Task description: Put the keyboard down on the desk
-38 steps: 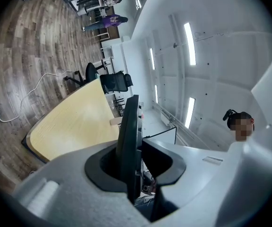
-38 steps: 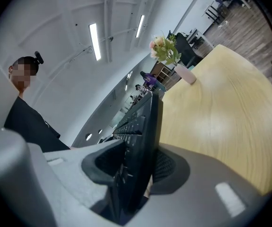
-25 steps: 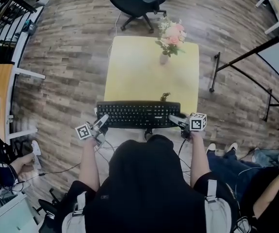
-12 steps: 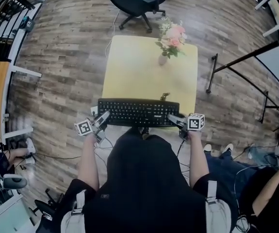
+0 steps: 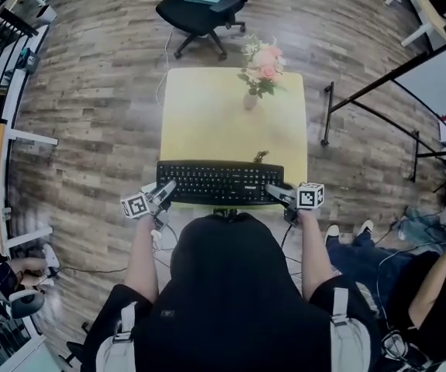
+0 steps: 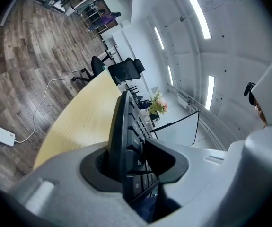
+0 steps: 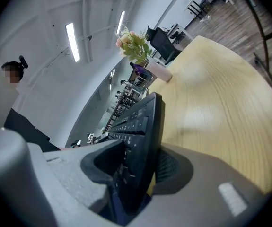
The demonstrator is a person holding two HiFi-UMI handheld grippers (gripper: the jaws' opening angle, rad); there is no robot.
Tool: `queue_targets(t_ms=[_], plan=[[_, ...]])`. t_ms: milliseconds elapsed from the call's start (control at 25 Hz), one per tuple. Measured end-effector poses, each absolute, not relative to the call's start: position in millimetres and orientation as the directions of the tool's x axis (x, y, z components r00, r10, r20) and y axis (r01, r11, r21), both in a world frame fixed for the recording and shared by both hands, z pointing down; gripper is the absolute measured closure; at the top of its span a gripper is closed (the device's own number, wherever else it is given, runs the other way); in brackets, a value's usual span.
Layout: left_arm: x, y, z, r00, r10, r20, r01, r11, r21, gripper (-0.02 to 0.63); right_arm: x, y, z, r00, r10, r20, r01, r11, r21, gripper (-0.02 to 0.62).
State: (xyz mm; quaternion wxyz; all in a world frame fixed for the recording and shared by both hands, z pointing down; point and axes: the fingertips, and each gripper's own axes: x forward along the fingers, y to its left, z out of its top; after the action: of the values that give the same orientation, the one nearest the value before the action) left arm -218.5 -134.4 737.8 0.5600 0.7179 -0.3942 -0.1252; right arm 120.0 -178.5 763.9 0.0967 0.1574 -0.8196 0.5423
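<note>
A black keyboard (image 5: 221, 183) lies across the near edge of the yellow desk (image 5: 230, 122), keys up. My left gripper (image 5: 167, 186) has the keyboard's left end (image 6: 124, 126) between its jaws. Those jaws have just been opening, and the pads still look to be against both faces. My right gripper (image 5: 275, 191) is shut on the right end (image 7: 143, 136), one pad on the keys and one under the base. In both gripper views the desk top (image 6: 79, 122) (image 7: 221, 117) runs close beneath the keyboard. I cannot tell whether the keyboard touches it.
A vase of pink flowers (image 5: 260, 72) stands at the desk's far side, and a small dark object (image 5: 260, 156) sits just behind the keyboard. A black office chair (image 5: 199, 6) stands beyond the desk. A metal frame (image 5: 362, 115) and seated people (image 5: 432, 285) are at the right.
The keyboard sits a little further over the desk's near edge and more in line with its left side. Both grippers stay at its ends; the head view has shifted.
</note>
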Motion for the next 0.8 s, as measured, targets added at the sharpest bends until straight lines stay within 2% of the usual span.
queue_targets(t_ms=[360,800], plan=[[-227.4,-150.1,760.0,0.681,-0.660,0.316,-0.472,-0.066,0.879,0.451,115.3,-173.5,792.4,-0.902,-0.210,0.378,-0.427,0.289,-0.857,0.405],[-234.9,-169.3,782.2,0.691,-0.619,0.373,-0.523,-0.072,0.850,0.423,107.7,-180.0,803.6,-0.865,-0.262,0.428,-0.491,0.271,-0.828,0.390]])
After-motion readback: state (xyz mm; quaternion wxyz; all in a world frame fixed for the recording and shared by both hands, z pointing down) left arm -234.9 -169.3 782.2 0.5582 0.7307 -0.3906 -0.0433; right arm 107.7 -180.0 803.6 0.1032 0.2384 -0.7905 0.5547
